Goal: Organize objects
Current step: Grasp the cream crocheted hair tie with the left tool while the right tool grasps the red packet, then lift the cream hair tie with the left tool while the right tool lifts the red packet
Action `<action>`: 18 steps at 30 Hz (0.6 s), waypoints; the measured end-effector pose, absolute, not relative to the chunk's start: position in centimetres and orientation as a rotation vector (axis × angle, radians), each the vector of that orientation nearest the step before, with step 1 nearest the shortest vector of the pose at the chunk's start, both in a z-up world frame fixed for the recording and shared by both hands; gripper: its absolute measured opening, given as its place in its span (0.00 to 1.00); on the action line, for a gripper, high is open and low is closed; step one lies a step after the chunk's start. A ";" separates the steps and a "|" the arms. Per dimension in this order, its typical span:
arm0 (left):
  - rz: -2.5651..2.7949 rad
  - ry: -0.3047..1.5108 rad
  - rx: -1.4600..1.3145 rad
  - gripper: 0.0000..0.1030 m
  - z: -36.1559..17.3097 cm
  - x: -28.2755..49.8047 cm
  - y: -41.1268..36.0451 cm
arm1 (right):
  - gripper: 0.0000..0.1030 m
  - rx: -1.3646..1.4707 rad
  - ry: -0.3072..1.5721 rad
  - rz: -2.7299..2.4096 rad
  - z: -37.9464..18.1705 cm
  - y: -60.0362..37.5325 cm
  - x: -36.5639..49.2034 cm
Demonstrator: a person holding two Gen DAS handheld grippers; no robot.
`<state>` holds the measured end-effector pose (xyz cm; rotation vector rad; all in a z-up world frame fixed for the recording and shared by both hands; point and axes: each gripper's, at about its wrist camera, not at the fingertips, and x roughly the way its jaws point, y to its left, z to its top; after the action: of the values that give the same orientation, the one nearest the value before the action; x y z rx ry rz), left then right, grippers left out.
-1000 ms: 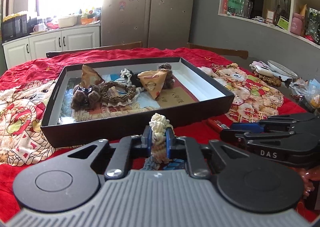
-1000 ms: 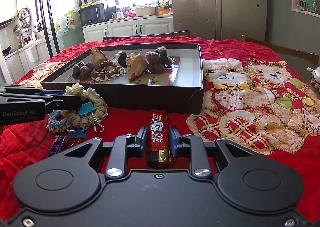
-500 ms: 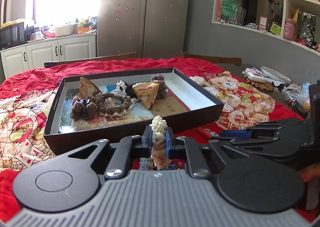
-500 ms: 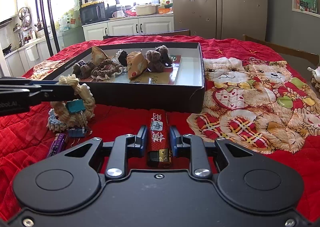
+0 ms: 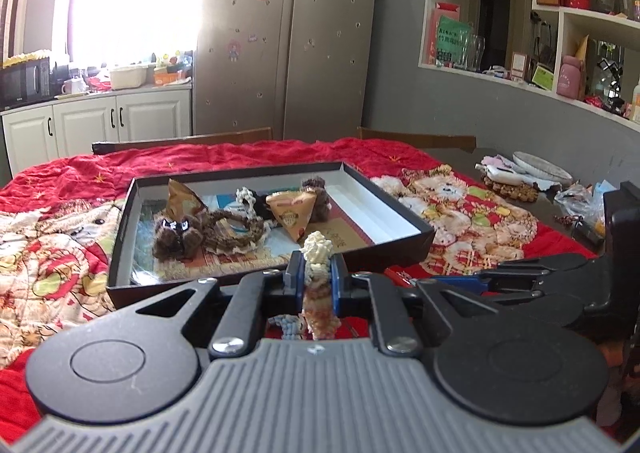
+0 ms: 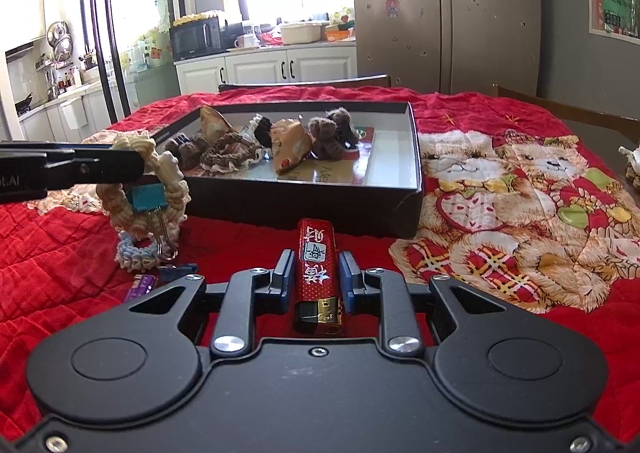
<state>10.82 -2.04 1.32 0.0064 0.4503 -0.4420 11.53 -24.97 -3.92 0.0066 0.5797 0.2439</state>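
While the left gripper [image 5: 315,278] hung above the red quilt [image 6: 60,253] covering the worktop, its blue pads were pinched on a cream braided ring [image 6: 160,173], which dangled clear of the cloth just before the near wall of the black tray [image 6: 414,157]. A teal binder clip [image 6: 146,195] was clamped to that ring, wire handles pointing down, and a pale blue braided loop [image 6: 132,253] hung at its lower edge, touching the quilt. A purple item [image 6: 138,287] lay on the quilt just beside the loop; its type could not be determined.

The right gripper [image 6: 317,279] sat low over the quilt, its pads pressed against the sides of a red lighter [image 6: 316,257] with the metal cap end toward the camera. The lighter pointed at the tray and stood apart from it.

Inside the tray lay two brown plush bears [image 6: 332,133], a tan triangular packet [image 5: 294,215], a brown braided ring [image 5: 232,231] and a further dark plush item [image 5: 176,239], grouped toward the left half; the right half showed bare white lining.
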 end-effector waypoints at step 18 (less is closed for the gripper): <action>-0.427 0.457 -0.006 0.15 1.5 11.1 -1.2 | 0.22 0.012 0.498 0.369 -2.0 -24.0 9.5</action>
<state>11.08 -1.22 1.50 -0.0057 0.4571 -0.4274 9.55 -23.95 -1.99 0.0118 0.4977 0.3690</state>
